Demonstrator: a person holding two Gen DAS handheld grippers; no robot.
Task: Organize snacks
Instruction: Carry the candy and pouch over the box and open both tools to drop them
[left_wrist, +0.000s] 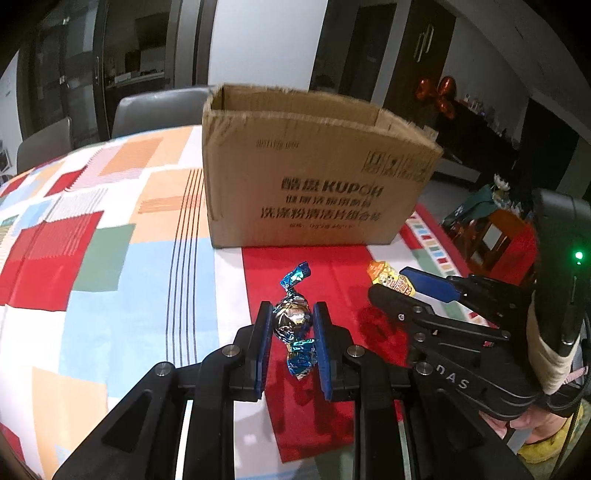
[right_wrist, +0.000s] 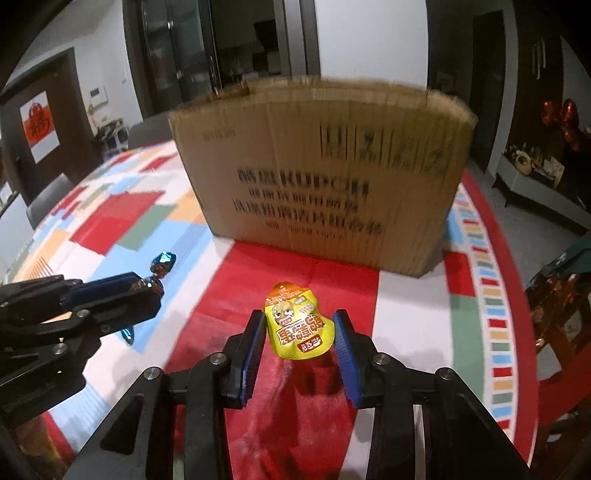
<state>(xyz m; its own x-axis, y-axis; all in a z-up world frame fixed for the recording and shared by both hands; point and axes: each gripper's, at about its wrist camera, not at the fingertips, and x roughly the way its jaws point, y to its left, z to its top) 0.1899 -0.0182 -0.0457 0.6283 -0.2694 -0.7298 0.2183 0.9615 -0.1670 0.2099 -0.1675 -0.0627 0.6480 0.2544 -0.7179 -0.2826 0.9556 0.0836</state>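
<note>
A: What does the left wrist view show?

B: The left gripper (left_wrist: 293, 319) has its jaws narrow, pressed on a foil-wrapped candy (left_wrist: 294, 316) with blue twisted ends. It sits in front of the cardboard box (left_wrist: 314, 177), above the red patch of the tablecloth (left_wrist: 110, 229). The box stands open-topped on the table, with dark print on the side facing us.

A: And the other tool there?

B: The right gripper (left_wrist: 400, 291) comes in from the right, in front of the box's right corner, with a yellow snack packet (left_wrist: 389, 282) between its blue pads.

A: Now the right wrist view?

B: The right gripper (right_wrist: 300, 328) is closed on the yellow snack packet (right_wrist: 299, 325), both pads against its edges, directly in front of the box (right_wrist: 321, 173), which looks blurred. No earlier picture, so only the hold is clear.

A: The left tool?

B: The left gripper (right_wrist: 147, 291) is left of the box's front, gripping the candy (right_wrist: 162, 263), its blue ends sticking out above and below.
</note>
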